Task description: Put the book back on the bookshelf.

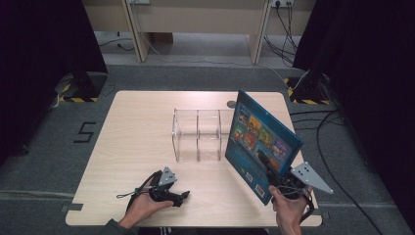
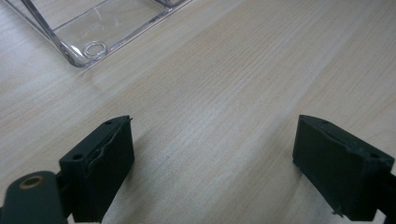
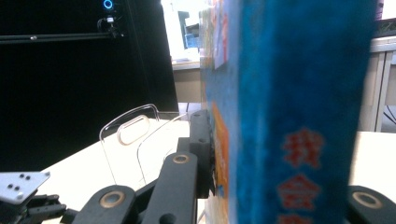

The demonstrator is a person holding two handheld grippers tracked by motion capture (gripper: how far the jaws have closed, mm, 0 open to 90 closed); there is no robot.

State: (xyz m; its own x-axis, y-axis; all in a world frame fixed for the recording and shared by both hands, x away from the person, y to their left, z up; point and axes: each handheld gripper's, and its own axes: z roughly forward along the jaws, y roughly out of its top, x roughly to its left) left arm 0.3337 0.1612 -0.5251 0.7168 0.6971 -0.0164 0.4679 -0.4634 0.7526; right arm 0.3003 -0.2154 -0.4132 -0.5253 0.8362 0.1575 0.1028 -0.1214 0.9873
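Where the clear acrylic organiser (image 1: 198, 134) stands near the middle of the bench (image 1: 132, 147), its upright dividers split it into compartments, and nothing can be seen inside any of them. Just to its right a blue picture book (image 1: 262, 142) is held off the bench, tilted, its illustrated back cover facing the high camera and its left edge close to the organiser's right end.

The right tongs (image 1: 264, 164) are clamped on the book's lower part, one jaw lying against the cover, with the person's right hand (image 1: 288, 208) below them at the near edge of the bench. The left tongs (image 1: 183, 196) lie low on the bench in the left hand (image 1: 144, 205), well apart from the book, jaws spread wide with bare wood between them.

The left gripper view brings out the wide gap between the left tongs (image 2: 212, 154) and a rounded corner of the organiser (image 2: 88, 49) with a small ring foot on its base. The right gripper view looks along the book (image 3: 299, 107) edge-on: its blue spine carries red characters, the black jaw presses flat on the cover, and the organiser's (image 3: 135, 128) end wall shows a slot-shaped cut-out handle.
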